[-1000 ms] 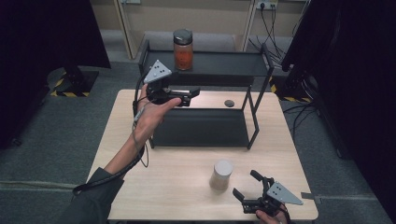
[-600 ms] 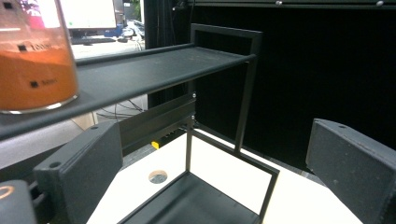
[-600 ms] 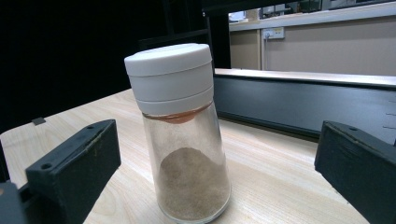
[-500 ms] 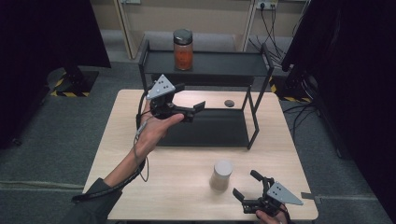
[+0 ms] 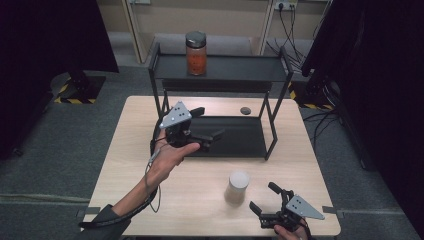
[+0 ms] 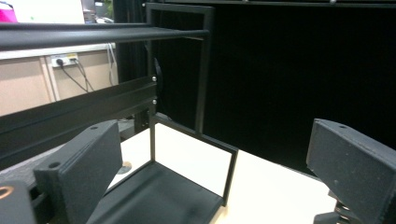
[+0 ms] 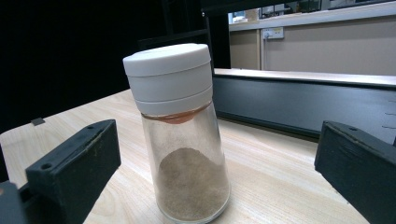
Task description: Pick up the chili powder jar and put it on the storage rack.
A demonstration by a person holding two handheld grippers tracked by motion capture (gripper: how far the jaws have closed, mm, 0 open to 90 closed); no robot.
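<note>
Right gripper (image 5: 264, 198): jaws spread, empty, just beside the clear glass shaker with white screw cap (image 5: 236, 187), which stands upright in front of the black metal two-tier rack (image 5: 220, 67). Step judged: approach; next, advance and close. Left gripper (image 5: 209, 128): released, now lower, nearer rack's bottom shelf than before.

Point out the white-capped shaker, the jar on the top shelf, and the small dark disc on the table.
white-capped shaker (image 7: 180, 135): right gripper view, on its clear glass body.
jar (image 5: 196, 60): high view, on its orange-filled body.
small dark disc (image 5: 245, 110): high view, on its top face.
</note>
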